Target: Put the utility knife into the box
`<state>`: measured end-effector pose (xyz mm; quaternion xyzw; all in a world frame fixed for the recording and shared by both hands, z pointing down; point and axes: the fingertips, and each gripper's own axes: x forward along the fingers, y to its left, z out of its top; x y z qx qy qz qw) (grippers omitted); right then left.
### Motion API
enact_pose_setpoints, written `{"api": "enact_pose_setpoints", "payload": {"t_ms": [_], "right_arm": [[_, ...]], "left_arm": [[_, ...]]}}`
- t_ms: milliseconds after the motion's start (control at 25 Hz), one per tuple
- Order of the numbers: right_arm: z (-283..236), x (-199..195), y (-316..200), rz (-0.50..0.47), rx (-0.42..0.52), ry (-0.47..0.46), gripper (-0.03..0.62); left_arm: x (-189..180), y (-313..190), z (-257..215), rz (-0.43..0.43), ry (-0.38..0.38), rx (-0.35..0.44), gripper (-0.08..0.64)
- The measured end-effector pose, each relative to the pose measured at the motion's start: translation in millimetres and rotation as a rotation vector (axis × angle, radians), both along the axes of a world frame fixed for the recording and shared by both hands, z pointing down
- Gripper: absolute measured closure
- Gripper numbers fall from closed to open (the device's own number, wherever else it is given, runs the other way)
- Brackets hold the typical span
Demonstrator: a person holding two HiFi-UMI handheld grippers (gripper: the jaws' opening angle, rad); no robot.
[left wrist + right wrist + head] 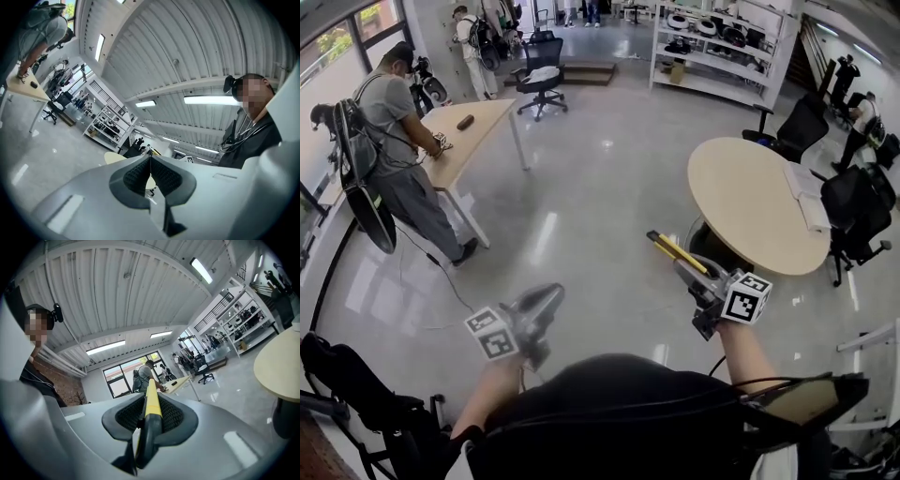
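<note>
A yellow and black utility knife (673,249) (152,405) is clamped between the pads of my right gripper (688,269) (151,417). Its long body sticks out forward past the jaws and is held in the air above the floor, near the edge of the round table (741,169). My left gripper (549,298) (150,174) hangs lower left over the floor; its ribbed pads meet with nothing between them. I see no box that I can tell apart in any view.
White flat items (807,195) lie on the round table's right side, with black office chairs (853,211) around it. A person (394,141) stands at a long wooden desk (478,127) on the left. Shelving (722,42) lines the back. A black bag (347,389) sits lower left.
</note>
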<state>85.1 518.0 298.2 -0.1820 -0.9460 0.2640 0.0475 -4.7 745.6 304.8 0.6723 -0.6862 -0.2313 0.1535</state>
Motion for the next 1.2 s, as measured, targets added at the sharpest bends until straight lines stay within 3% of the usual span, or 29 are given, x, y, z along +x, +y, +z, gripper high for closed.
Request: {"api": "enact_pose_setpoints", "payload": {"t_ms": [240, 680, 840, 1200], "right_arm": [[4.3, -62.8, -42.1, 0.075, -0.005, 0.012, 0.500], [-18.4, -231.7, -100.6, 0.226, 0.035, -0.003, 0.500], [-15.4, -264.2, -124.1, 0.229, 0.058, 0.013, 0.500], [7.5, -328.8, -256.6, 0.200, 0.005, -0.020, 0.500]], "left_arm": [[-70.4, -47.7, 9.1, 0.075, 0.010, -0.008, 0.555], [-274.3, -134.6, -14.7, 0.249, -0.053, 0.021, 0.555], [-313.0, -162.1, -12.3, 0.261, -0.036, 0.027, 0.555], [-372.3, -273.1, 10.2, 0.201, -0.048, -0.018, 0.555]]}}
